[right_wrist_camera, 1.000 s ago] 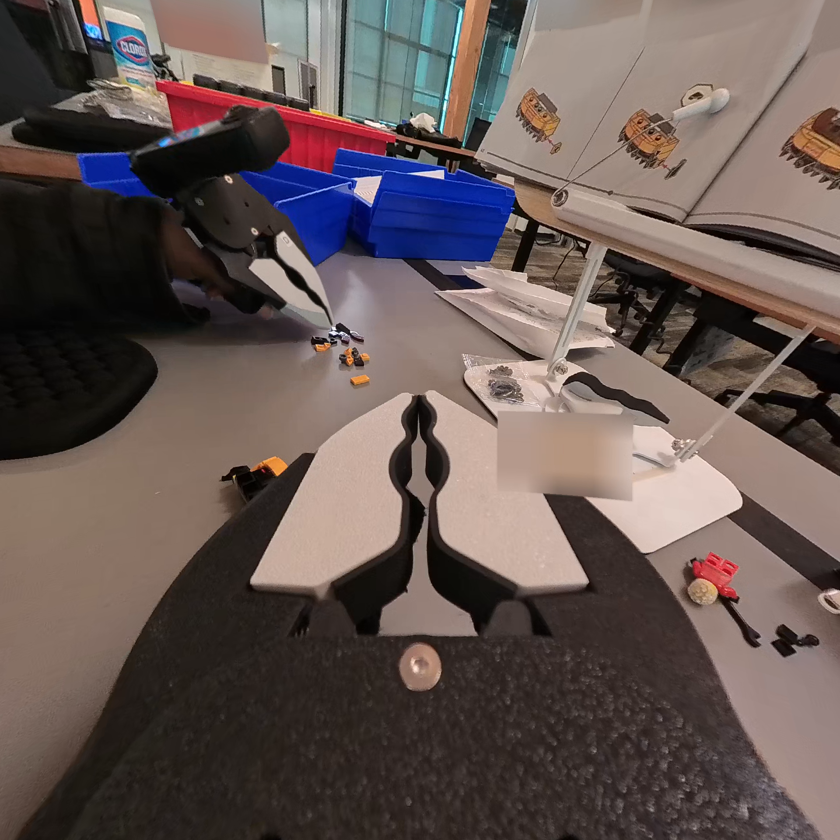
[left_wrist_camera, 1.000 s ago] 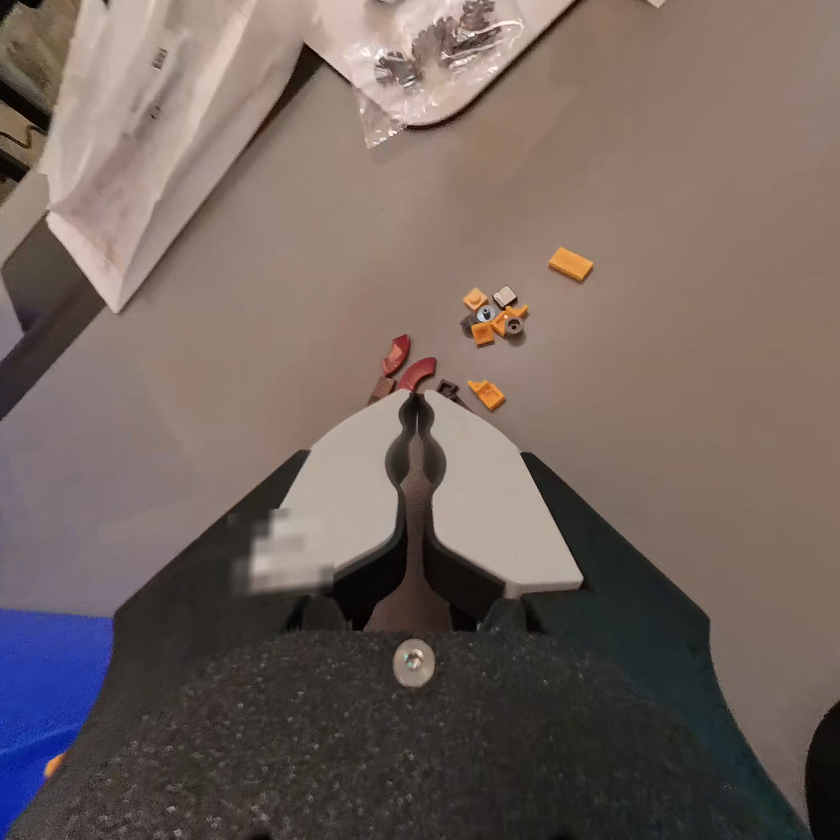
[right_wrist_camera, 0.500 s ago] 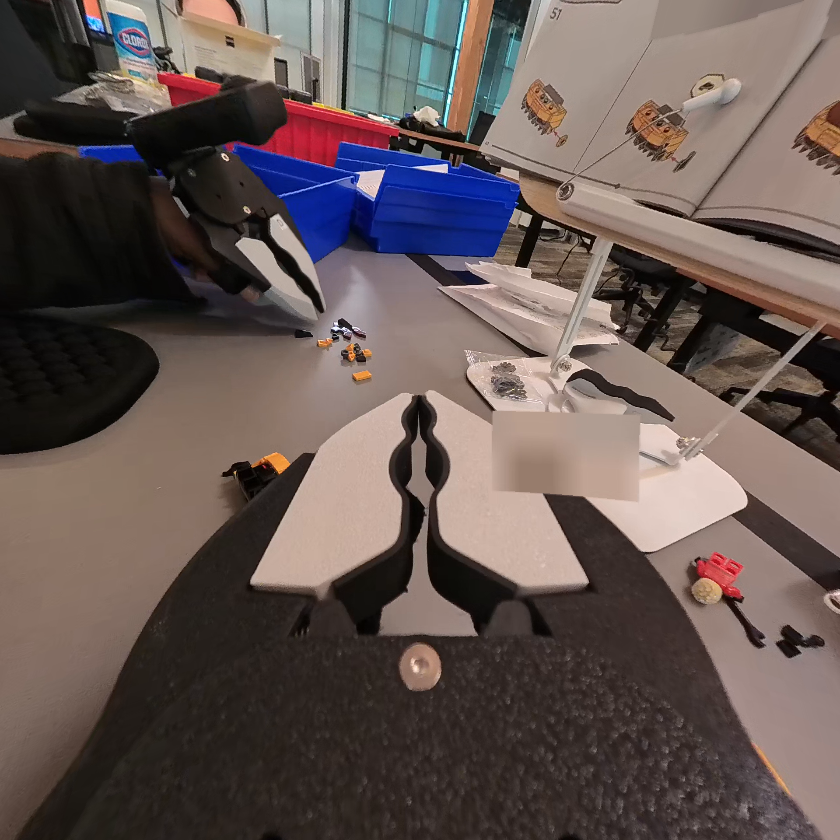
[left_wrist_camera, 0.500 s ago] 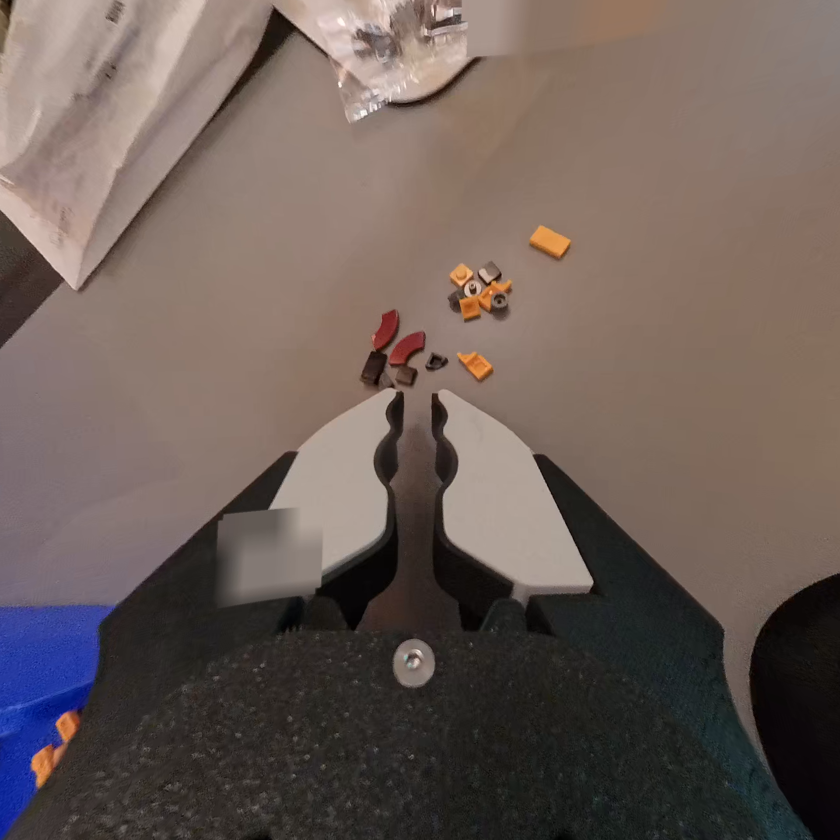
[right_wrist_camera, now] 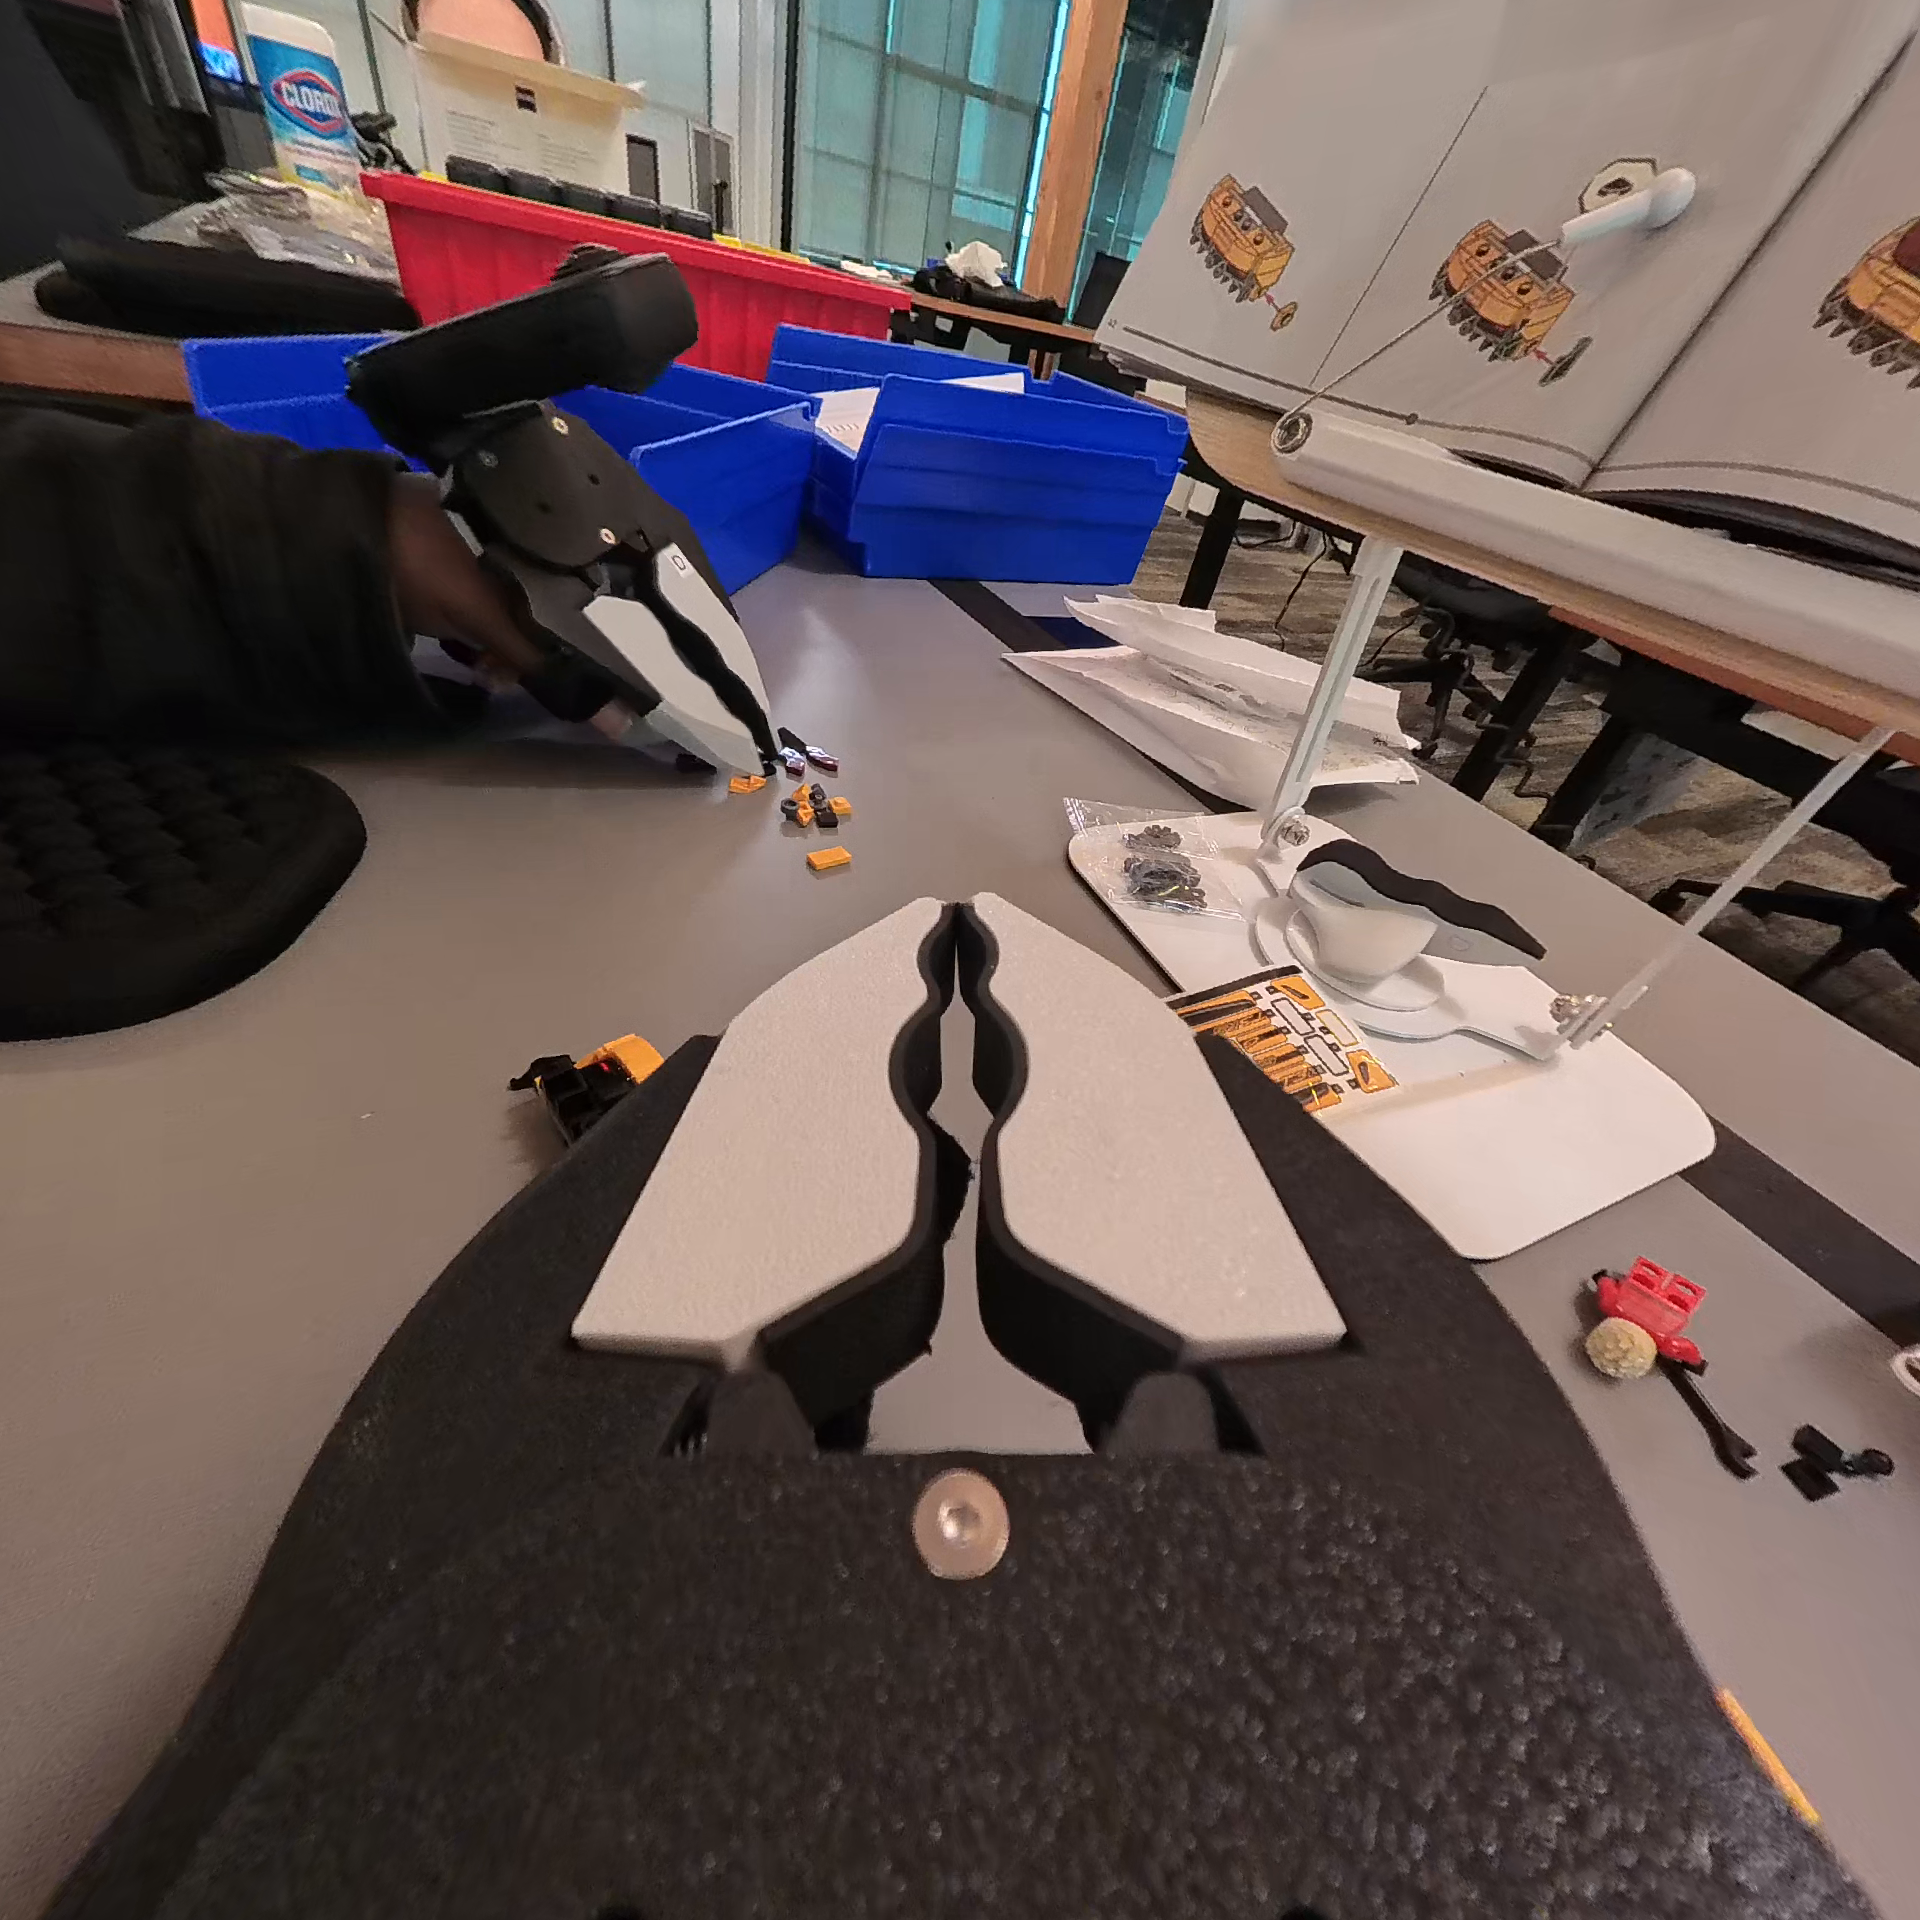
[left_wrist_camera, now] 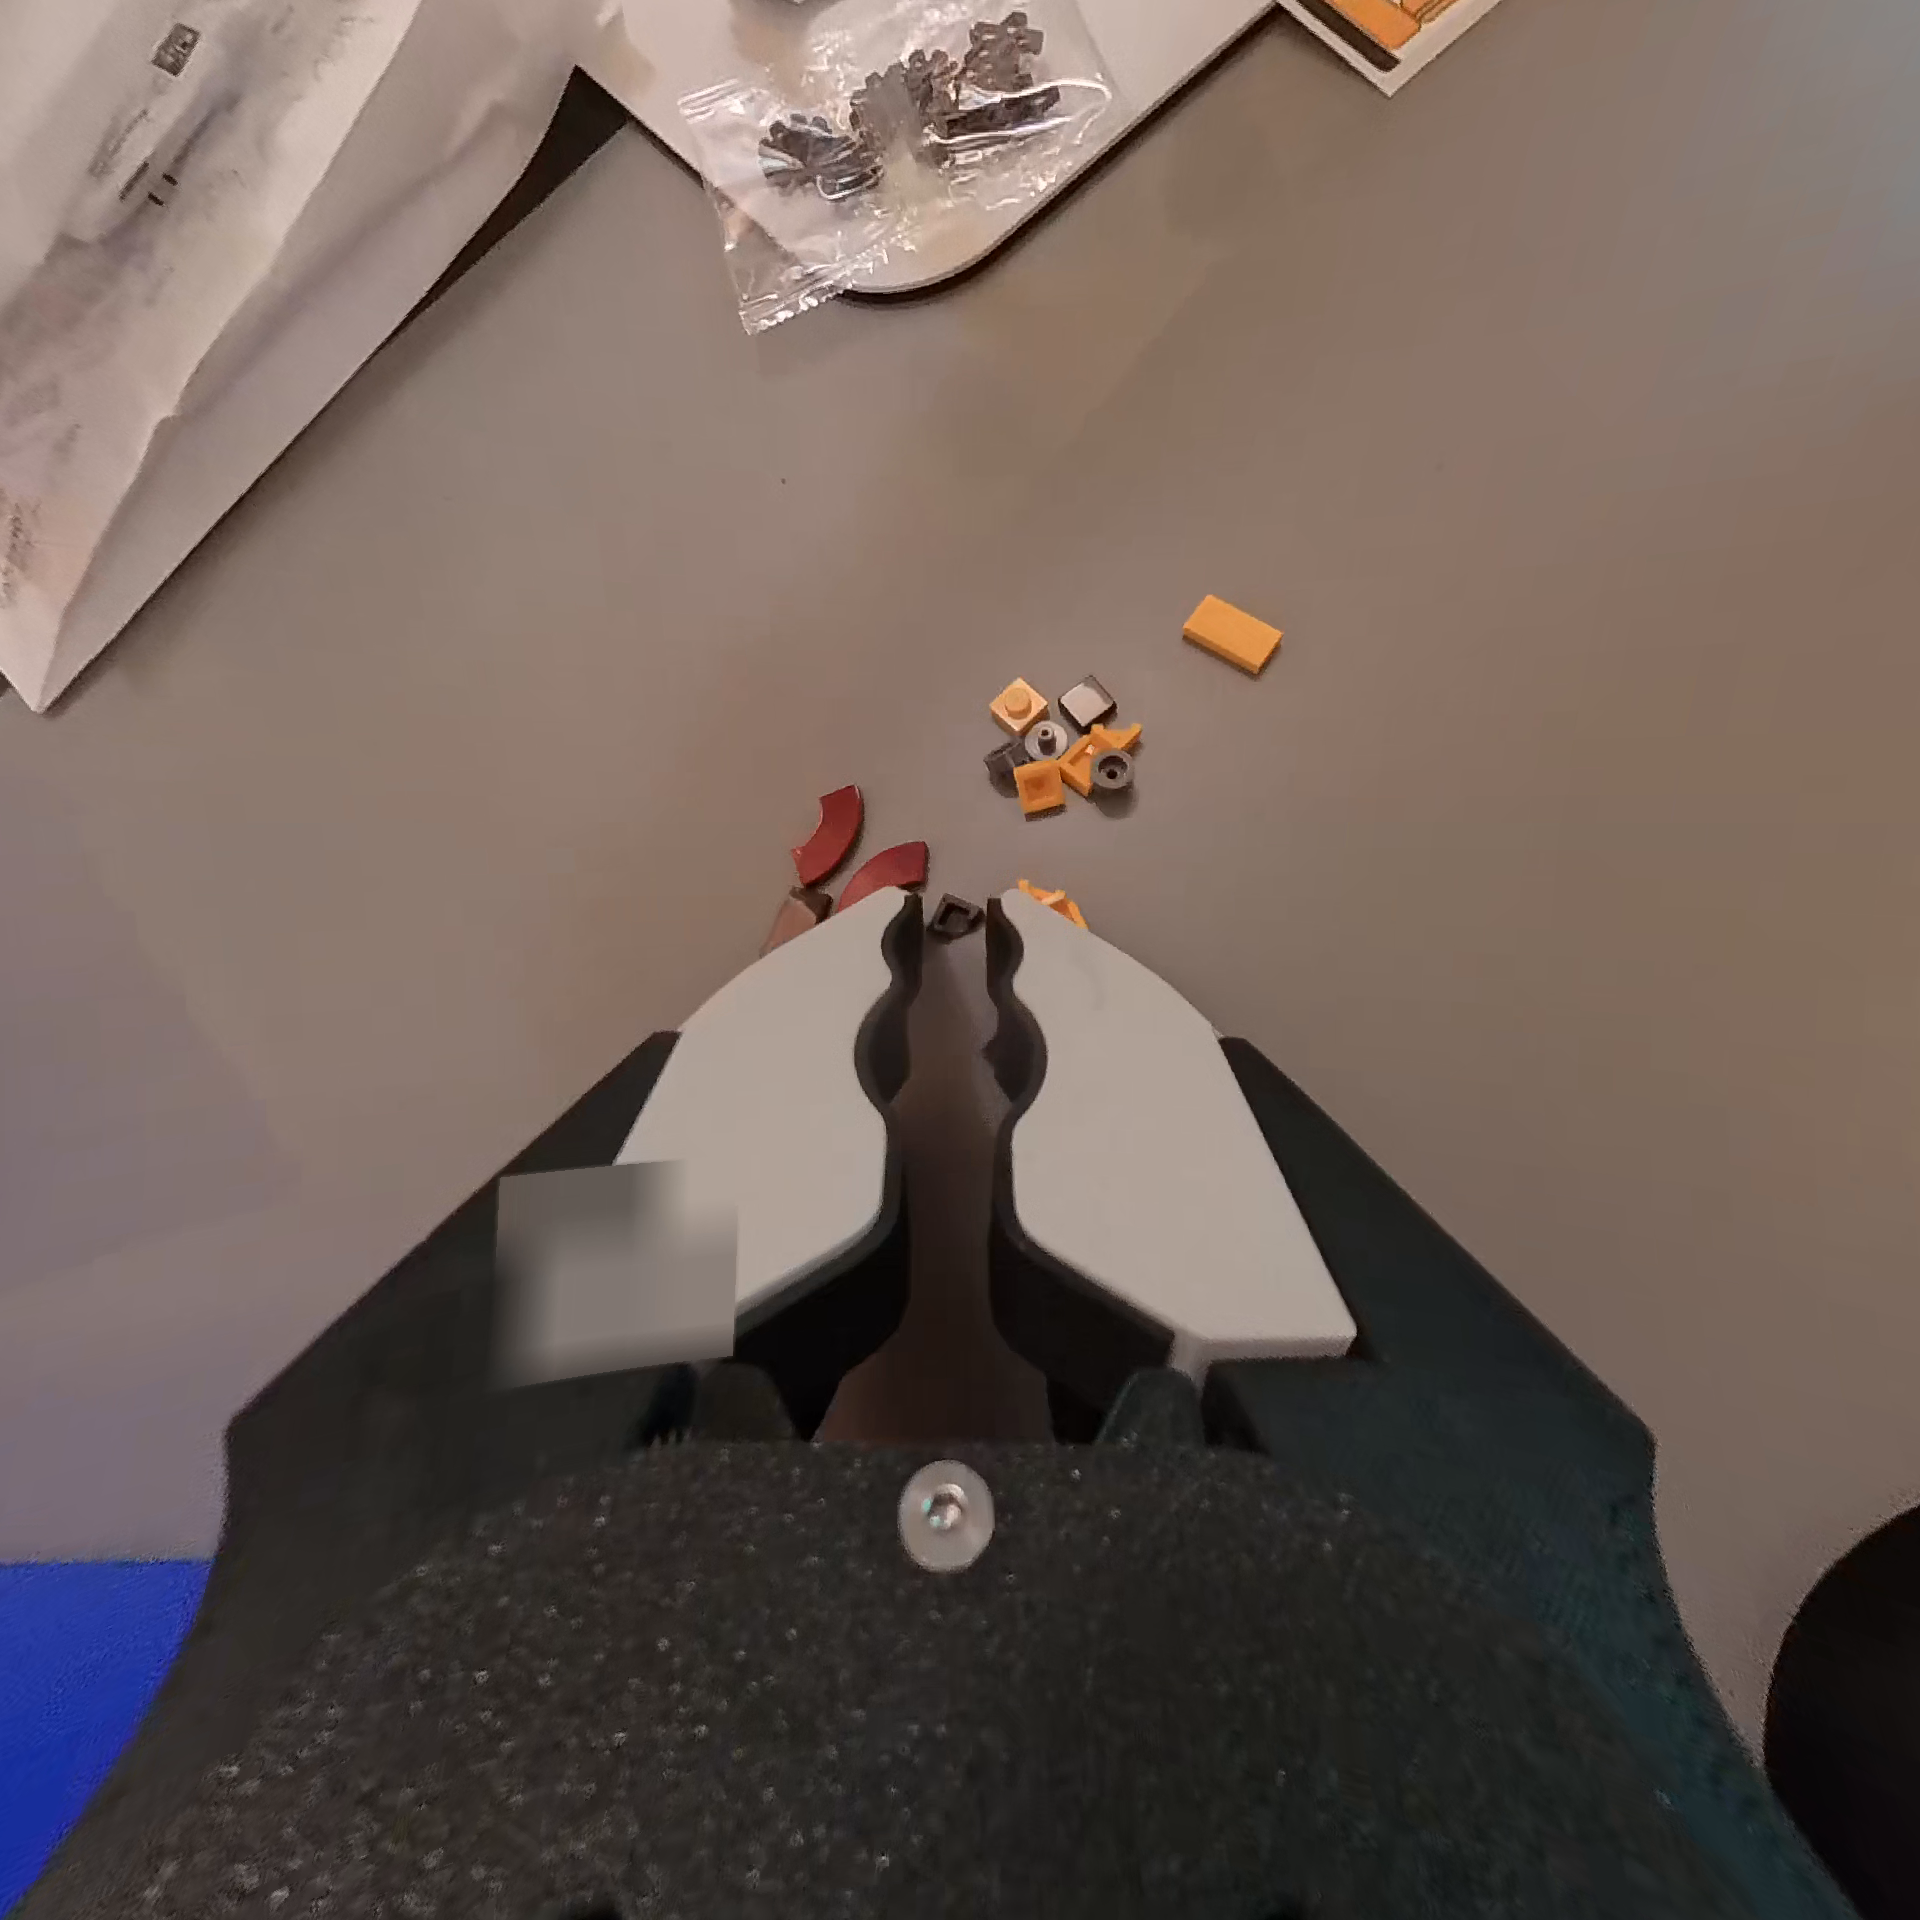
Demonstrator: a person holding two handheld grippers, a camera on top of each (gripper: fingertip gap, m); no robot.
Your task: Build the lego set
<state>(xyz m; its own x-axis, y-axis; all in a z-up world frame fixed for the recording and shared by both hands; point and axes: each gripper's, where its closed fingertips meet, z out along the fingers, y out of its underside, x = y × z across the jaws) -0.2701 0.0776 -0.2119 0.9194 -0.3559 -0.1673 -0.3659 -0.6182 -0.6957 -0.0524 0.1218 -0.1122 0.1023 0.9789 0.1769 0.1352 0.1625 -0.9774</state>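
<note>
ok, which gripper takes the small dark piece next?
Left gripper: open, fingers either side of the dark piece. Right gripper is shut, well short of the pile.

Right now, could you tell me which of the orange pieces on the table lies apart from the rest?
The flat orange tile, a smooth rectangle without a stud, lies alone beyond the small cluster of orange and grey pieces.
</note>
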